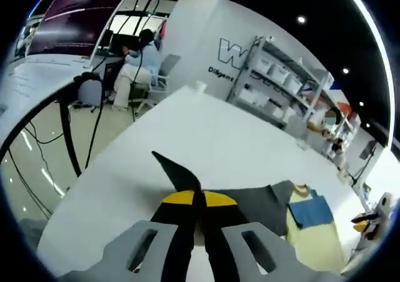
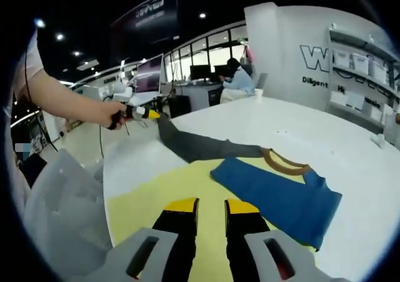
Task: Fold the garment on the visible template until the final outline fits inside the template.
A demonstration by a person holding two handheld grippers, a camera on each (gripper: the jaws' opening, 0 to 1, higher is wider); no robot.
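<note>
Garment (image 2: 275, 191): blue body lay on the yellow template, with a grey sleeve stretched away toward the left gripper; tan collar at its top edge.
Left gripper (image 1: 199, 201): jaws clenched on the grey sleeve's tip, which stuck up past the yellow pads as a dark point; in the right gripper view it appeared at far left (image 2: 145, 114), held by a hand (image 2: 115, 115), lifting the sleeve off the table.
Sleeve (image 2: 200, 146): ran from the left gripper back to the blue body, pulled out taut and raised at the gripped end.
Right gripper (image 2: 211, 208): jaws parted with a narrow gap, holding nothing, above the template, near the blue body's lower edge but apart from it.
Template (image 2: 162, 191): flat on the white table; the blue body lay over its right part, the sleeve reached beyond its edge.
Table (image 1: 206, 138): white, broad.
Beyond: a seated person (image 1: 139, 63) at a desk, shelves (image 1: 281, 75) along the wall.
</note>
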